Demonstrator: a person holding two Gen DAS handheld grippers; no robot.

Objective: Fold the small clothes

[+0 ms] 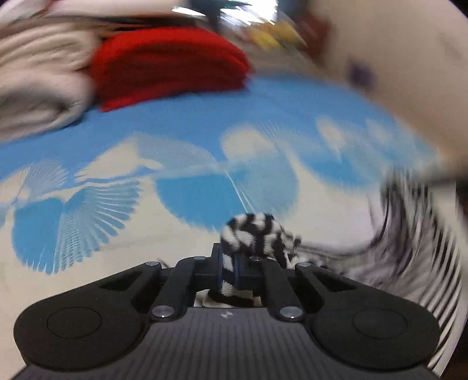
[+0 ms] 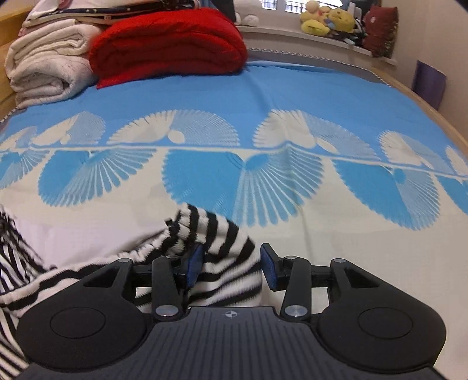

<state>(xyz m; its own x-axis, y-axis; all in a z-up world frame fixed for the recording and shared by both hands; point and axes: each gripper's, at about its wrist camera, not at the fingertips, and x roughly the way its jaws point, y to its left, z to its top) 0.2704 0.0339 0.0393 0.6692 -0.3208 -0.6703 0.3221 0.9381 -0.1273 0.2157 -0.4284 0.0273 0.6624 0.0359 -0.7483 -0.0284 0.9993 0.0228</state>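
Note:
A black-and-white striped garment (image 2: 222, 233) lies on the blue-and-white bedspread (image 2: 263, 87). My left gripper (image 1: 229, 270) is shut on a bunched part of the striped garment (image 1: 251, 231); the rest trails off to the right, blurred by motion. My right gripper (image 2: 231, 267) is open, its blue pads (image 2: 194, 264) on either side of a fold of the same garment, which lies between the jaws. The cloth spreads away to the left (image 2: 11, 248).
A folded red blanket (image 2: 169, 43) and a stack of cream blankets (image 2: 46, 64) sit at the far left of the bed. Plush toys (image 2: 327, 19) line a ledge at the back right. A purple object (image 2: 428, 81) leans on the right wall.

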